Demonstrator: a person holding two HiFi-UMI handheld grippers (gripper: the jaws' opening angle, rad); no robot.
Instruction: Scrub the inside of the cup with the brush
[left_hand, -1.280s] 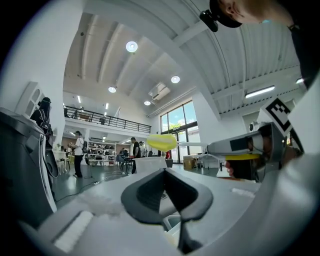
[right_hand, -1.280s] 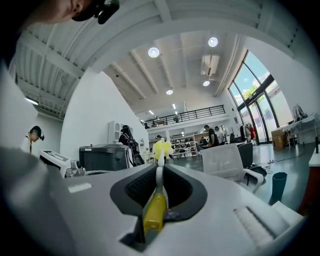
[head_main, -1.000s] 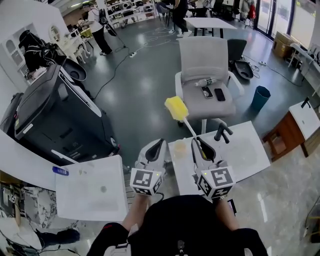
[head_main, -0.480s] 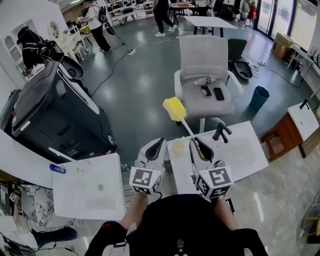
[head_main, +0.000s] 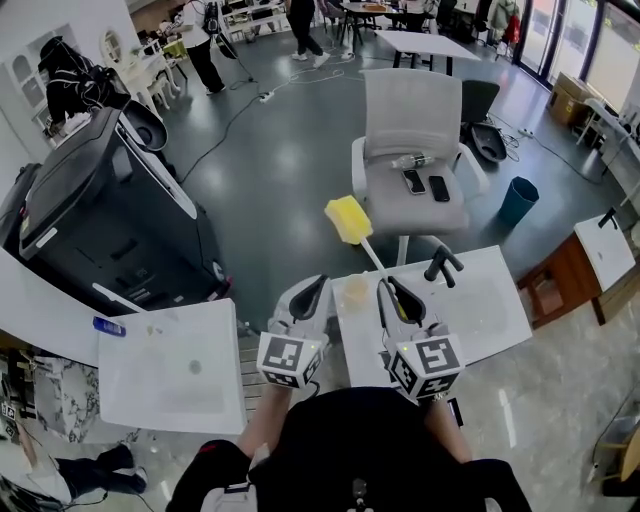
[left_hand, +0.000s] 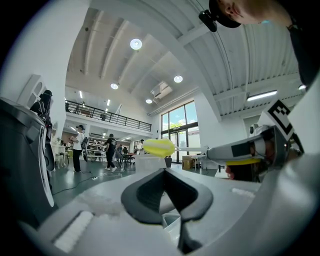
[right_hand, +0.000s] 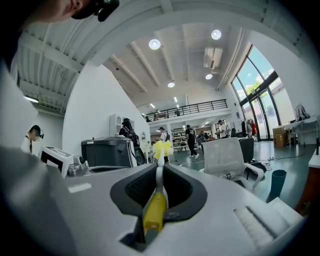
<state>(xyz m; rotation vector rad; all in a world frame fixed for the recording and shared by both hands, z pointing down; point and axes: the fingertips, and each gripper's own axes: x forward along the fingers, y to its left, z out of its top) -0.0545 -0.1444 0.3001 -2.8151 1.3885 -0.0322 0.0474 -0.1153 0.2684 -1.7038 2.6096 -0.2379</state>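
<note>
My right gripper (head_main: 392, 288) is shut on the yellow grip of the brush (right_hand: 155, 212). Its white stem rises forward to a yellow sponge head (head_main: 349, 219), which hangs in the air over the floor beyond the table. A small translucent cup (head_main: 355, 291) stands on the white table (head_main: 485, 300), between the two gripper tips. My left gripper (head_main: 320, 285) is just left of the cup, jaws shut with nothing seen between them. In the left gripper view the sponge head (left_hand: 159, 147) floats above the closed jaw tips (left_hand: 163, 172). The right gripper view looks along the stem (right_hand: 159, 172).
A black angled handle (head_main: 443, 265) stands on the table right of the grippers. A second white tabletop (head_main: 175, 370) lies to the left. Ahead stand a grey chair (head_main: 415, 150) holding phones and a bottle, a large black machine (head_main: 100, 220) and a blue bin (head_main: 520, 195).
Both grippers and the brush keep their places. The view has shifted slightly and a person at the back has walked left.
</note>
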